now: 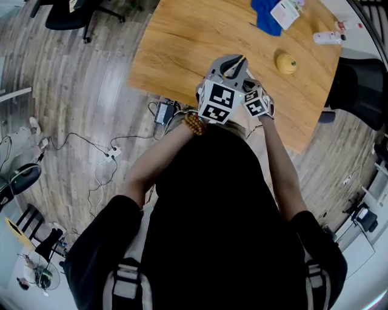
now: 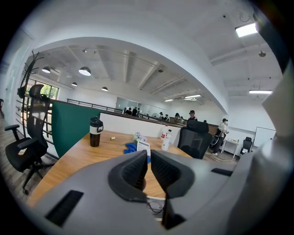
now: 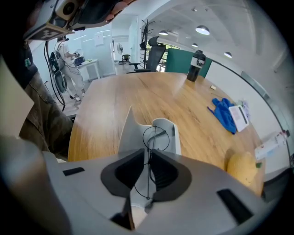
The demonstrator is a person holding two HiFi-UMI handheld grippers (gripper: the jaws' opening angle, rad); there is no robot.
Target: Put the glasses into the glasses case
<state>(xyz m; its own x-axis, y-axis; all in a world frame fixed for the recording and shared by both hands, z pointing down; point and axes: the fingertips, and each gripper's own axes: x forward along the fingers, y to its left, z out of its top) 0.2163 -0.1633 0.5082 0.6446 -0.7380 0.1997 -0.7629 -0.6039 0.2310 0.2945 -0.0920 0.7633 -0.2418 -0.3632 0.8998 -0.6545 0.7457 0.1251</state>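
Observation:
Thin wire-rimmed glasses (image 3: 156, 137) stand on edge in an open pale grey glasses case (image 3: 168, 137), whose lid (image 3: 128, 131) is tipped up at the left. My right gripper (image 3: 147, 152) points steeply down over the case. One wire of the frame runs between its pads, close to the right pad with a slit on the other side, so it is open. My left gripper (image 2: 149, 153) points almost level across the table, jaws together with nothing between them. The glasses' wire (image 2: 154, 206) shows beneath its jaws. In the head view both grippers sit together at the table's near edge.
On the wooden table (image 1: 194, 42) lie a yellow round object (image 1: 286, 63), a blue cloth (image 1: 265, 15) with a white card, and a white bottle (image 1: 327, 38). A black tumbler (image 3: 197, 59) stands at the far end. Office chairs and floor cables (image 1: 109, 151) surround the table.

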